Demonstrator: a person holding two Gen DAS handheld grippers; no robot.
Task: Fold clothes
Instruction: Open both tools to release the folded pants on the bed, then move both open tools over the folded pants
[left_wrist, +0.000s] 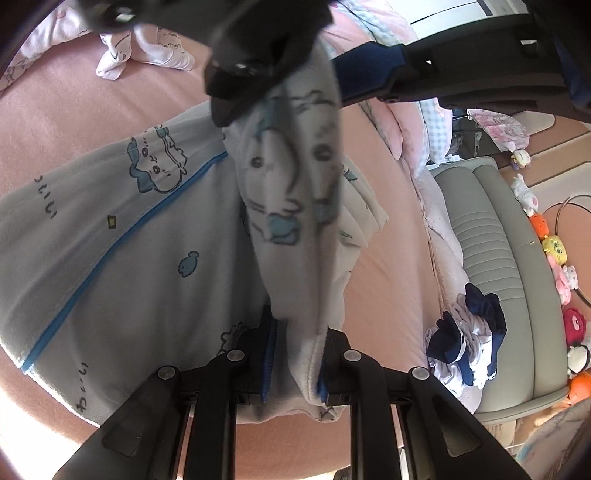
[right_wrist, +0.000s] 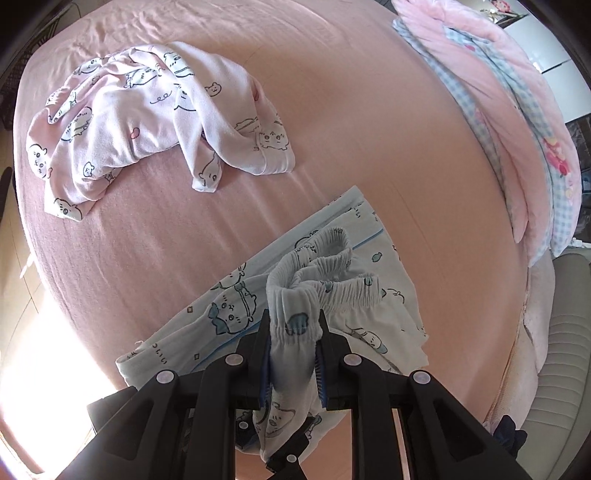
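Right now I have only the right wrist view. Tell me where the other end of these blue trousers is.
Observer: The left gripper has it, with its jaws shut on the far end of the blue trousers.
Operator: Report whether the fabric sags between the two grippers.
Observer: It does not. It runs as one straight band up to the right gripper.
Operator: Say what lies past the bed on that side.
Observer: A row of plush toys, beyond a grey padded bench.
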